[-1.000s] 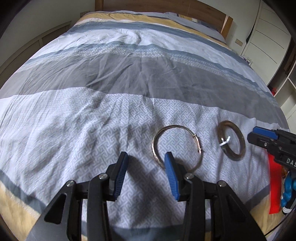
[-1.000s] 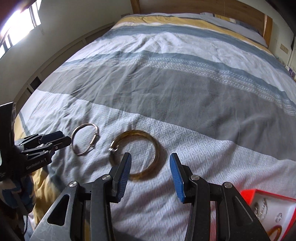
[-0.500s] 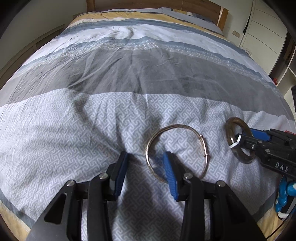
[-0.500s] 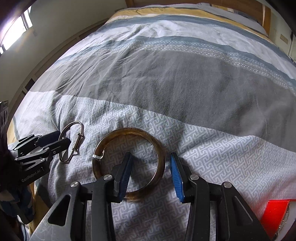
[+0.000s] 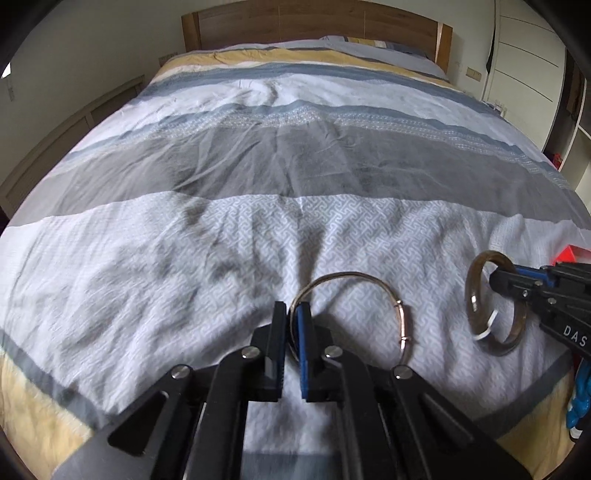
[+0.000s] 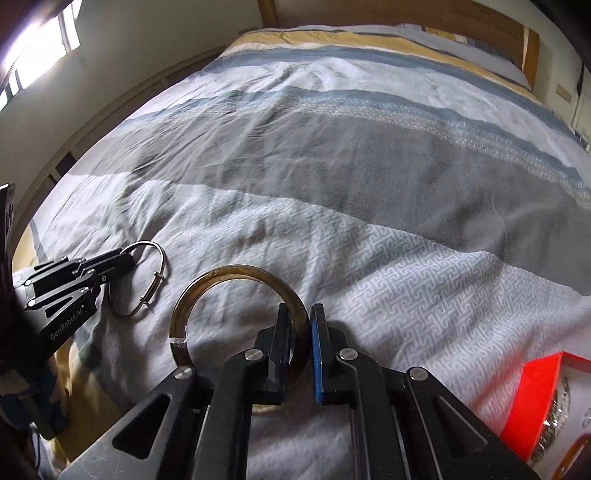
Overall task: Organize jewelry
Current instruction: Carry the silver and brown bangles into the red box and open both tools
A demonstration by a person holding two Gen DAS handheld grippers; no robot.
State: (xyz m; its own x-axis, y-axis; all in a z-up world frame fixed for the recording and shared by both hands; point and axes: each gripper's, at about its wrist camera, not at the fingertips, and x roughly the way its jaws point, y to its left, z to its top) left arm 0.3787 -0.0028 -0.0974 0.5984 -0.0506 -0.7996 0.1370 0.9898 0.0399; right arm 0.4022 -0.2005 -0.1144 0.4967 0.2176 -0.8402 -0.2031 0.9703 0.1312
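Note:
A thin silver wire bangle (image 5: 373, 284) lies on the patterned bedspread; my left gripper (image 5: 293, 325) is shut on its left rim. It also shows in the right wrist view (image 6: 157, 275). A thick amber bangle (image 6: 236, 275) with a white tag lies to its right; my right gripper (image 6: 299, 332) is shut on its right rim. In the left wrist view the amber bangle (image 5: 474, 291) stands tilted up in the right gripper (image 5: 496, 277).
A red jewelry box (image 6: 539, 398) with several pieces inside sits at the right, near the bed's front edge; its corner shows in the left wrist view (image 5: 574, 254). The striped bedspread (image 5: 295, 166) stretches back to a wooden headboard (image 5: 314, 18).
Both grippers moved down onto the bangles and closed: the left on the silver bangle's rim, the right on the amber bangle's rim. The amber bangle has tilted up.

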